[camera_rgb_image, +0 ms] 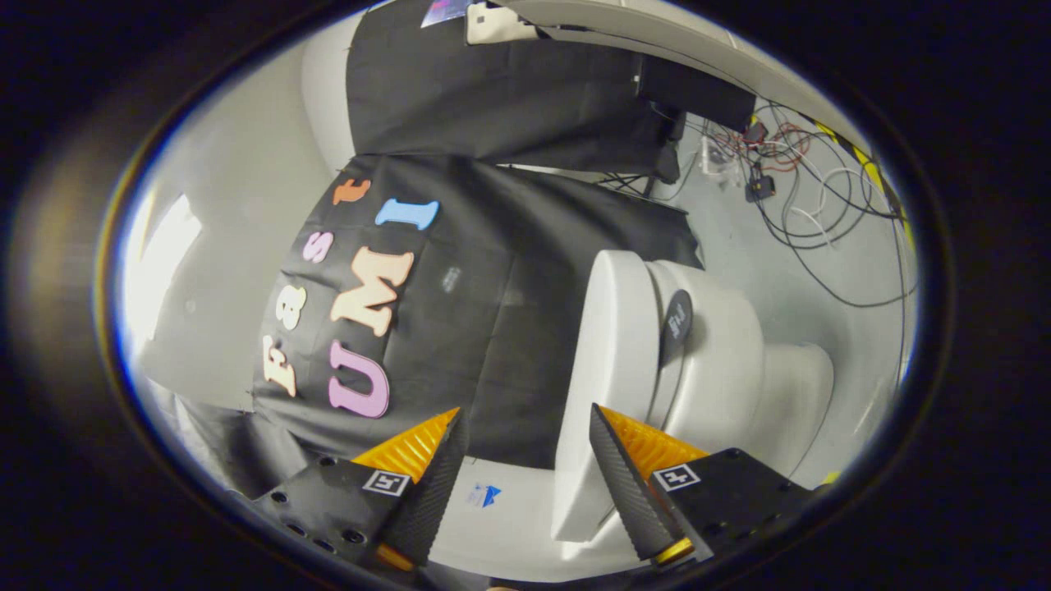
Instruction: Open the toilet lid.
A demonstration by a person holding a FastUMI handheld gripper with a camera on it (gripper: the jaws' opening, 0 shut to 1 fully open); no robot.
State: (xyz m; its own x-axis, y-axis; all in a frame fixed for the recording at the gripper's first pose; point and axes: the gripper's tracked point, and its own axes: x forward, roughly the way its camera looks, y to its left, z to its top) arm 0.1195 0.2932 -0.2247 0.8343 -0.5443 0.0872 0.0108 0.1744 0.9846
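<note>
Lid (603,386) seemingly raised off toilet (722,361); fingers (612,476) apart, empty.

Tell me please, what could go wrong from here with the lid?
1. The gripper is open and holds nothing; the raised lid stands apart from the bowl, near one finger. If it is not past its balance point, it may drop shut.
2. That finger could knock the lid's edge when pulling away.
3. Loose cables on the floor beyond the toilet might snag a foot.
</note>
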